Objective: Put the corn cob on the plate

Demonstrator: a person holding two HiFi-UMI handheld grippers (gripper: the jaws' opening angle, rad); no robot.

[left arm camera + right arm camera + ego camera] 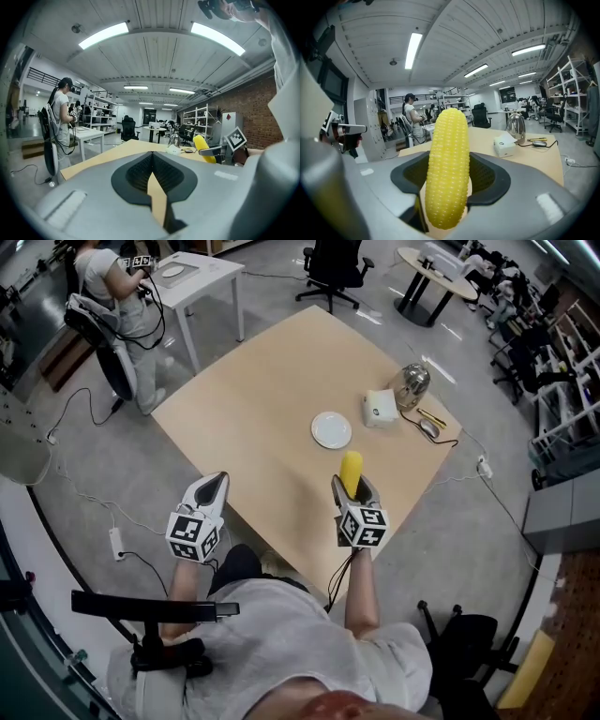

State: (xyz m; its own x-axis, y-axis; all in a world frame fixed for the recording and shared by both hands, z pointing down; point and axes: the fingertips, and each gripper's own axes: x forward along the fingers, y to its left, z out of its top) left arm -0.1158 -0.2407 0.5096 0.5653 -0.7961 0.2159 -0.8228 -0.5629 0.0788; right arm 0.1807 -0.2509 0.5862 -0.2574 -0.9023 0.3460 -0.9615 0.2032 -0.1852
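Observation:
A yellow corn cob (446,166) stands upright between the jaws of my right gripper (450,187), which is shut on it. In the head view the corn cob (351,472) sticks out of the right gripper (352,491) over the near edge of the wooden table (262,418). The small white plate (331,429) lies on the table beyond the cob, bare. My left gripper (212,489) hovers at the table's near left edge, shut with nothing in it. From the left gripper view (153,176) the corn cob (203,147) shows at the right.
A white box (381,408), a metal kettle (412,384), a mouse (429,428) and a cable sit at the table's right side. A person (112,287) stands at a white table (202,277) at the far left. Office chairs and shelving ring the room.

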